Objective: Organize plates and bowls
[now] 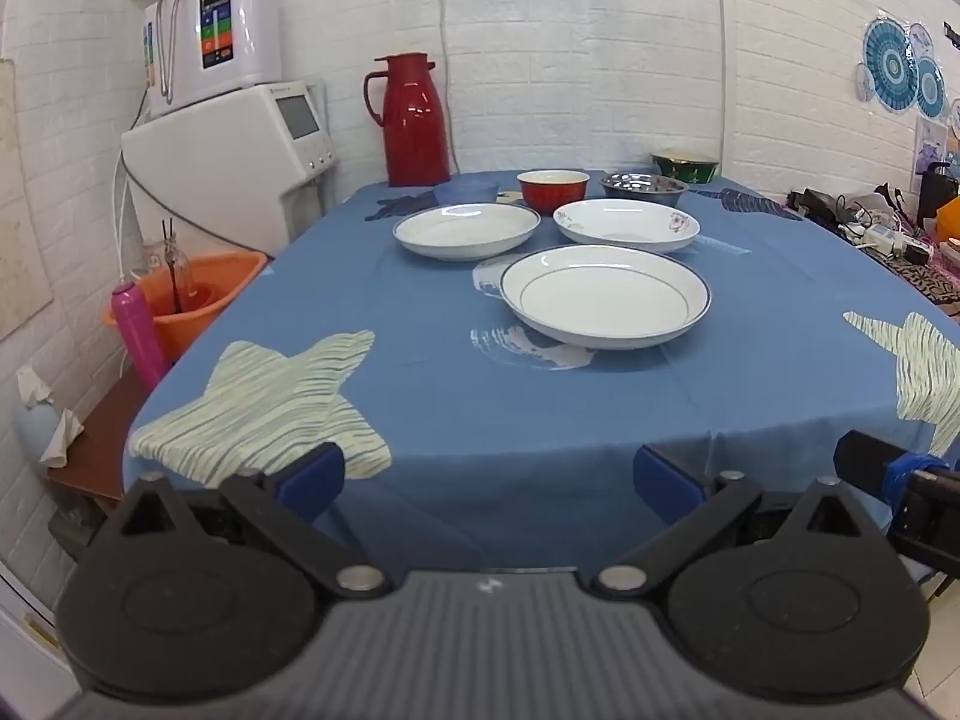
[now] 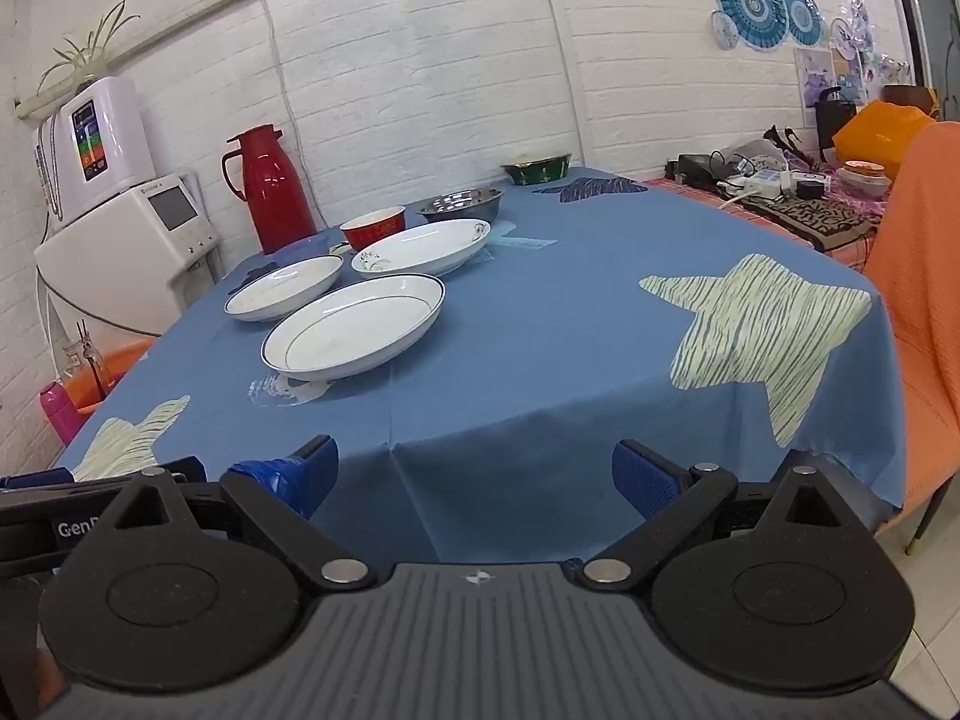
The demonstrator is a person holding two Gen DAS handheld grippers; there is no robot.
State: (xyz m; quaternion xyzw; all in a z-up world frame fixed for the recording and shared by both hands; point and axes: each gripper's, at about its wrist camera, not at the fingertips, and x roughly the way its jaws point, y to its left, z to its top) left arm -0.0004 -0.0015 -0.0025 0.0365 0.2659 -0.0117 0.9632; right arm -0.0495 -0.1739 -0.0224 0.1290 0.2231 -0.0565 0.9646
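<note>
Both tools, left tool (image 1: 489, 471) and right tool (image 2: 474, 471), hang wide open and empty off the surface's (image 1: 540, 408) near edge. Three white plates (image 1: 606, 297) lie apart mid-surface, bowls (image 1: 552, 189) lined behind them, likely awaiting stacking.

Open right gripper (image 2: 474, 474), three white plates (image 2: 354, 330), blue tablecloth (image 2: 540, 360)

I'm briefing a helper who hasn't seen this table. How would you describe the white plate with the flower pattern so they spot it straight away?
Start at the tall red thermos jug by the white brick wall, at the far end of the blue tablecloth. Three shallow white plates sit near it; the white plate with the flower pattern is just in front of the shiny steel bowl. Its neighbours carry only a thin dark rim line, while it has small grey floral sprigs.
</note>
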